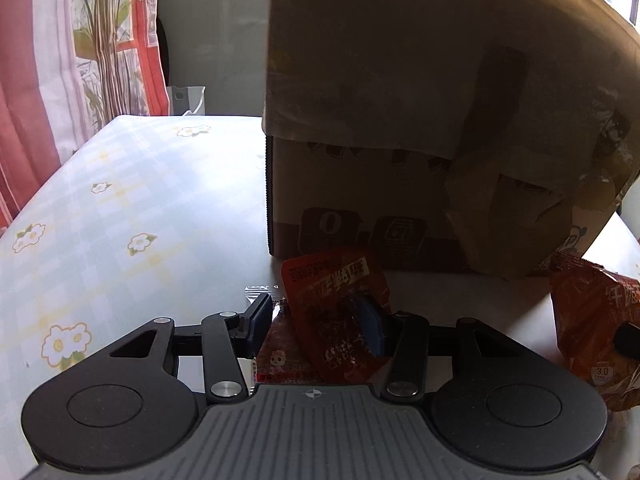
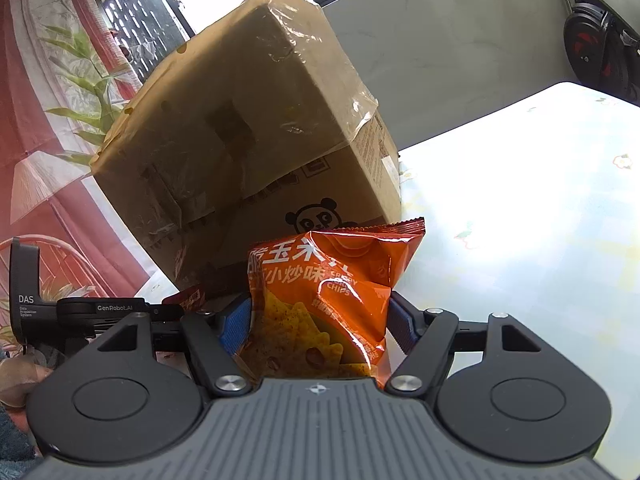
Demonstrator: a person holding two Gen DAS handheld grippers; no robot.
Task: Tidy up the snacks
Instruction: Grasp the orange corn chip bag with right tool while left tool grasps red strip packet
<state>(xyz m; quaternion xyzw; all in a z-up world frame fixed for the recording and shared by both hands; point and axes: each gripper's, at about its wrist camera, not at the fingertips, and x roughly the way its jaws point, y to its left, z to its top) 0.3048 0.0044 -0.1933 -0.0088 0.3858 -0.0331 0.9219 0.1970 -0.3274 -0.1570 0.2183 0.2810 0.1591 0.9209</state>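
Note:
In the left wrist view my left gripper [image 1: 318, 318] is shut on a small red snack packet [image 1: 340, 312], with a second small packet [image 1: 280, 360] under it, just in front of a cardboard box [image 1: 400, 120]. In the right wrist view my right gripper [image 2: 316, 320] is shut on an orange bag of corn chips [image 2: 332, 292], held upright before the same cardboard box [image 2: 248, 132]. The chips bag also shows at the right edge of the left wrist view [image 1: 592, 320]. The left gripper's body and its red packet [image 2: 188, 298] show at the left of the right wrist view.
The box stands on a table with a pale checked flower-print cloth [image 1: 100, 220]. Its flaps lean out over the table toward me. A red and white curtain [image 1: 60, 60] hangs at the left. A white carrier bag [image 1: 188, 98] stands beyond the table's far edge.

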